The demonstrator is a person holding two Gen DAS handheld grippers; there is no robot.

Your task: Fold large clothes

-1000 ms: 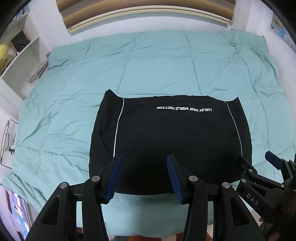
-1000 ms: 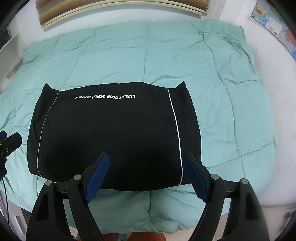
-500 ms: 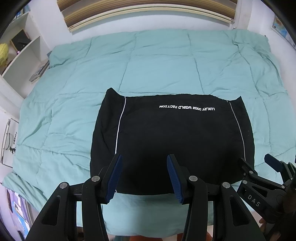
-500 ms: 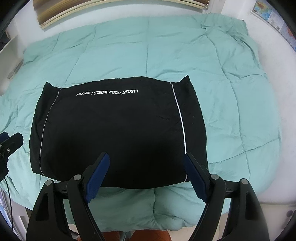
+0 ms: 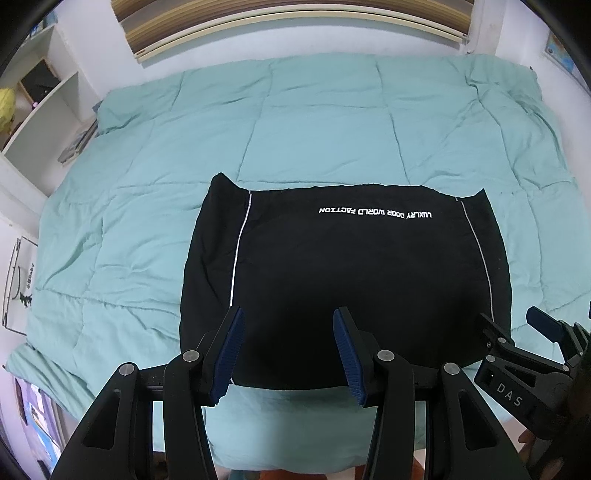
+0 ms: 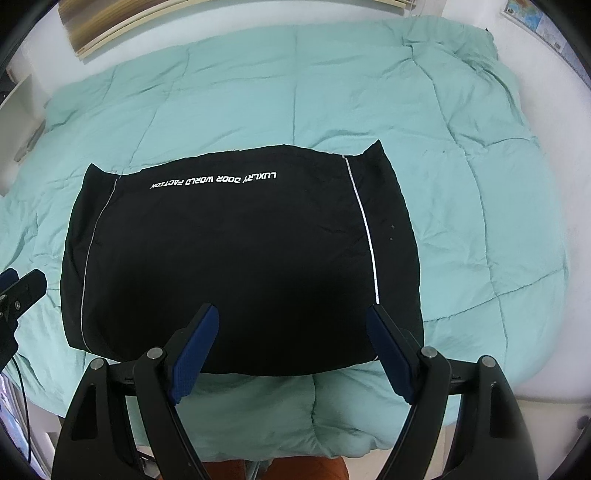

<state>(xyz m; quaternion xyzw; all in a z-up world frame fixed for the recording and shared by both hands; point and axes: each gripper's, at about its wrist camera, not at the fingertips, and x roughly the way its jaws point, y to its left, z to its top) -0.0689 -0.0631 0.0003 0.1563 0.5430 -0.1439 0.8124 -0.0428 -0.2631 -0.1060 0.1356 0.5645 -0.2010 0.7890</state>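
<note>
Teal quilted bed [image 5: 314, 122]; black garment [image 5: 351, 277] atop

The folded garment [image 5: 343, 295] lies flat on the quilt [image 5: 332, 129], at its near edge, before my two grippers.

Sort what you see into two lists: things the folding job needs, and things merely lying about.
Needed:
black garment
left gripper, open
right gripper, open
teal quilt, the work surface

Lying about:
white shelves
wall map

Both wrist views look down from the bed's [image 5: 155, 184] foot, sharing the black garment [image 6: 240, 258].
</note>
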